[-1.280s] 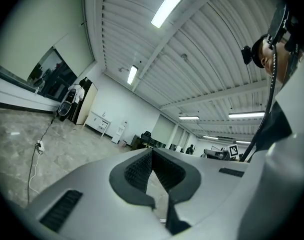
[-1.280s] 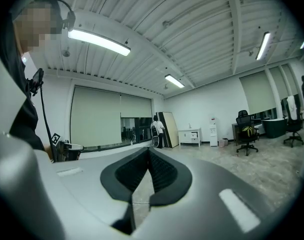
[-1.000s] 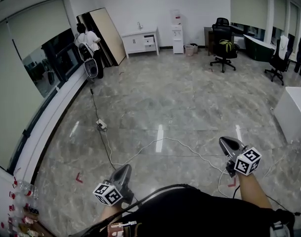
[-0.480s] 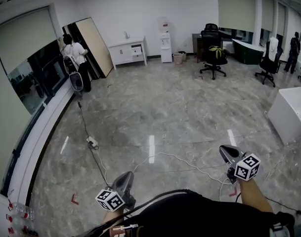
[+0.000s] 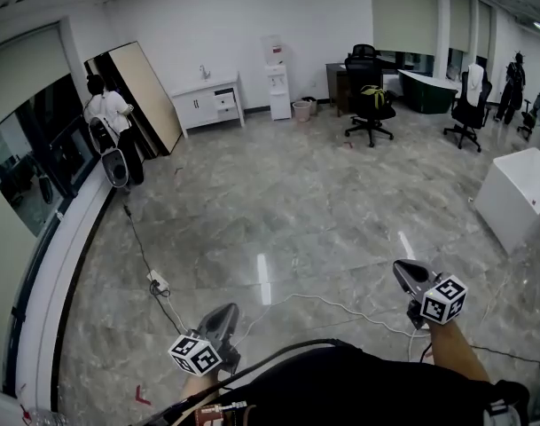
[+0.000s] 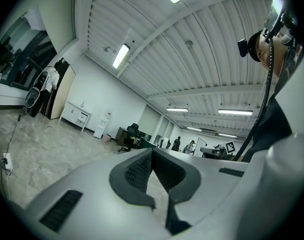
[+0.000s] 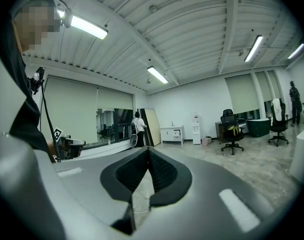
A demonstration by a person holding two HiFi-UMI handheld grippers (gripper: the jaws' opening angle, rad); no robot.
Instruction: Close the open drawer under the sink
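Saw a person [image 5: 103,115] at far left, standing by a dark window [image 5: 26,180], back turned. Noted a tan board [image 5: 145,96] leaning on the wall just right of that person. Followed a cord across the floor [image 5: 278,202] to a power strip [image 5: 156,282] lying near the left wall.

Held the left tool [image 5: 223,312] low at bottom left, marker cube toward the camera, tip aimed out over the floor. Read its ribbed pads [image 6: 137,170] in the left gripper view as pressed together at the tip, nothing between them.

Found the white cabinet [image 5: 207,103] against the far wall, right of the board, with a faucet [image 5: 202,72] on top. Spotted the drawer [image 5: 225,98] at the upper right of its front, standing pulled out. Lay well apart from both tools, across most of the room.

Passed a water dispenser [image 5: 275,78] just right of the cabinet, then a small bin [image 5: 300,110], then a black chair [image 5: 369,105] with something yellow-green on its seat.

Held the right tool [image 5: 404,269] low at bottom right, also pointed out over the floor, above a white cable [image 5: 340,307]. Read its pads [image 7: 134,173] in the right gripper view as closed tip to tip, likewise on nothing.

Ended at the right edge with a second chair [image 5: 469,100] and a white box [image 5: 518,193].
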